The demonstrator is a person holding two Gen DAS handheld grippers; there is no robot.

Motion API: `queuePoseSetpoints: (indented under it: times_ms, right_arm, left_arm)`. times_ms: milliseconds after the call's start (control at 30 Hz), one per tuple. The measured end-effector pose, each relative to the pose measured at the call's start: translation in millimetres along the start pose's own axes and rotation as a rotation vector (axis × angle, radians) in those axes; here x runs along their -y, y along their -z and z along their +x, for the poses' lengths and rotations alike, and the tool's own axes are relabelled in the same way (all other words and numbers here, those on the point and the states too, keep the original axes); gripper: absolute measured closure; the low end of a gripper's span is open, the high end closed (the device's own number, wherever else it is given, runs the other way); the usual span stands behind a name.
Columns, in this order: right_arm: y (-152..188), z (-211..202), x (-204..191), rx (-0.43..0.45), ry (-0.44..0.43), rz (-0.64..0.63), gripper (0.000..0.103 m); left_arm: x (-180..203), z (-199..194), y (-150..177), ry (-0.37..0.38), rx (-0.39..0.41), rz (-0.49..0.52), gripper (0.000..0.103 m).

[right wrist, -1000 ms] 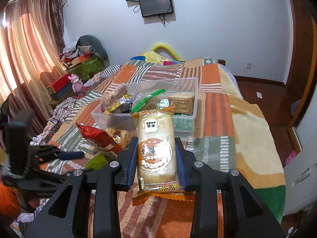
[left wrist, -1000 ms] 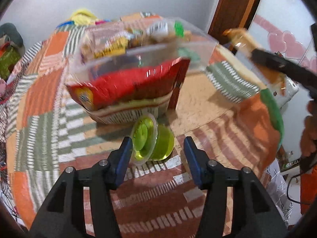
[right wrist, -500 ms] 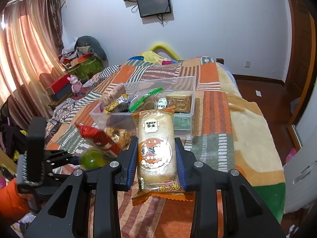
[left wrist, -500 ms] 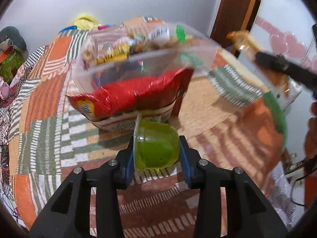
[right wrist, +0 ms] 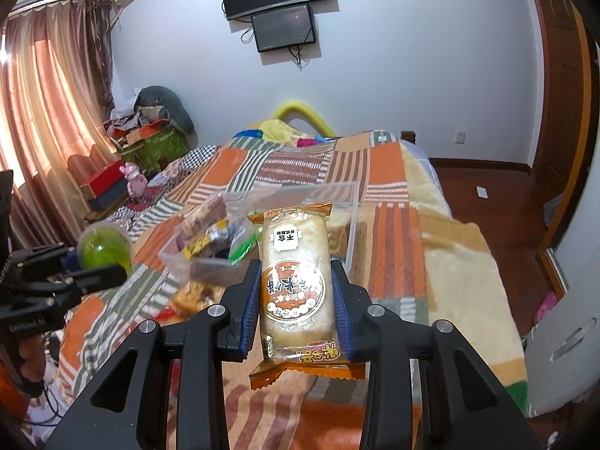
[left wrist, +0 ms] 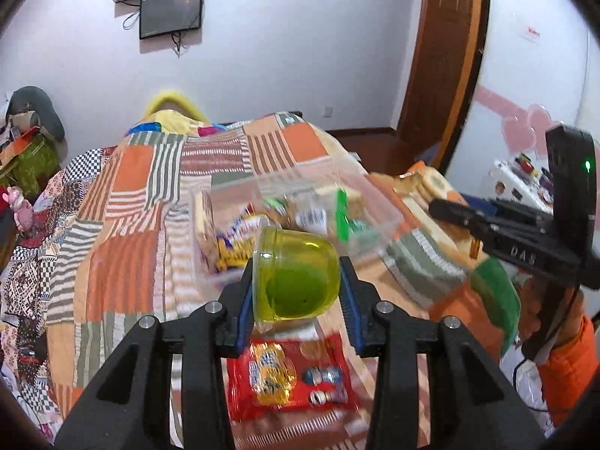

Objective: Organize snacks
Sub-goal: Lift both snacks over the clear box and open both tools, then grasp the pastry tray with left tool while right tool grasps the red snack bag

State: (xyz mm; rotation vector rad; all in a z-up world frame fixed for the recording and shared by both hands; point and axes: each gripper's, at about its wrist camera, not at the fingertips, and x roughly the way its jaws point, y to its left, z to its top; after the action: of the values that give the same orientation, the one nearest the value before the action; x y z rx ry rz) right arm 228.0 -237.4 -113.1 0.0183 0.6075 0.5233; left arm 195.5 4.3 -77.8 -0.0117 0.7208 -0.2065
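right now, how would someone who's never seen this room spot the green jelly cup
Start at the patchwork bedspread and find the clear snack box on it. In front of it, the left gripper holds the green jelly cup in the air. It is the only round, see-through green item; the other snacks are packets.

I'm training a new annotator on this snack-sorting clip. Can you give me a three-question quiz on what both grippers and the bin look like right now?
1. True or false: the left gripper is open and empty.
2. Multiple choice: the right gripper is shut on (A) a red snack bag, (B) the rice cracker pack, (C) a bottle.
3. Short answer: what lies on the quilt just below the green jelly cup in the left wrist view?

Key:
1. False; it is shut on the green jelly cup.
2. B.
3. The red snack bag, lying outside the clear plastic bin.
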Motion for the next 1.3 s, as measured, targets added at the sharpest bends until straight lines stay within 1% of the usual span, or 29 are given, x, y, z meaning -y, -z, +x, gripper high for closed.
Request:
queuePoseSetpoints:
  times_ms: [167,233,433,567,733,833,900,933,967,1000,1033,1067,1100,1133,1233,1300]
  right_arm:
    - [-14.8,21.9,3.3,0.007,0.015,0.014,0.071]
    - [-18.6,31.0,4.6,0.002,0.018,0.018,0.071]
    - [-31.8,62.8,7.4,-0.024,0.022,0.016,0.071]
    - [-42.2,84.6,8.0,-0.05,0.009,0.01,0.071]
    - [-38.8,107.9,7.5,-0.098,0.011,-0.004,0.071]
    - [-32.6,115.3,6.3,-0.124,0.025,-0.017,0.071]
    - [-30.2,114.7,5.8,-0.128,0.028,-0.024,0.071]
    - [-30.0,113.8,7.1,-0.131,0.026,-0.023,0.07]
    - [-30.6,112.0,8.8,-0.134,0.02,-0.017,0.067]
    - [-31.0,110.0,10.4,-0.135,0.018,-0.01,0.059]
    - [-32.0,106.6,12.9,-0.133,0.013,0.003,0.054]
    - [-34.3,105.6,16.3,-0.129,0.007,0.014,0.047]
    - [-34.7,101.3,17.7,-0.124,0.004,0.024,0.045]
    - [-35.7,98.0,18.2,-0.123,0.004,0.028,0.044]
    - [-36.4,83.8,16.7,-0.114,0.008,0.026,0.044]
    - [-36.6,71.6,14.2,-0.101,0.015,0.014,0.042]
  left_arm:
    - [-17.5,29.5,-25.0,-0.026,-0.001,-0.038,0.063]
    - [-26.0,41.8,-30.0,-0.032,-0.006,-0.051,0.063]
    - [-52.6,87.0,-46.2,-0.084,-0.038,-0.086,0.063]
    - [-66.8,111.2,-51.1,-0.102,-0.053,-0.118,0.063]
    - [-75.4,131.2,-55.7,-0.131,-0.057,-0.131,0.063]
    - [-80.6,140.1,-58.7,-0.118,-0.069,-0.157,0.063]
    - [-82.4,144.1,-58.1,-0.104,-0.084,-0.17,0.063]
    - [-82.8,143.9,-56.9,-0.105,-0.079,-0.176,0.063]
    - [-82.7,142.4,-55.7,-0.111,-0.071,-0.177,0.063]
    - [-82.2,140.6,-54.9,-0.109,-0.068,-0.174,0.062]
    - [-81.1,137.9,-53.7,-0.104,-0.069,-0.171,0.062]
    - [-80.1,135.4,-53.1,-0.102,-0.072,-0.169,0.061]
    - [-78.7,132.0,-52.9,-0.103,-0.072,-0.165,0.061]
    - [-76.1,126.0,-52.3,-0.106,-0.068,-0.153,0.06]
    - [-69.1,106.7,-48.2,-0.13,-0.046,-0.108,0.051]
    - [-66.1,88.2,-40.5,-0.15,-0.027,-0.078,0.042]
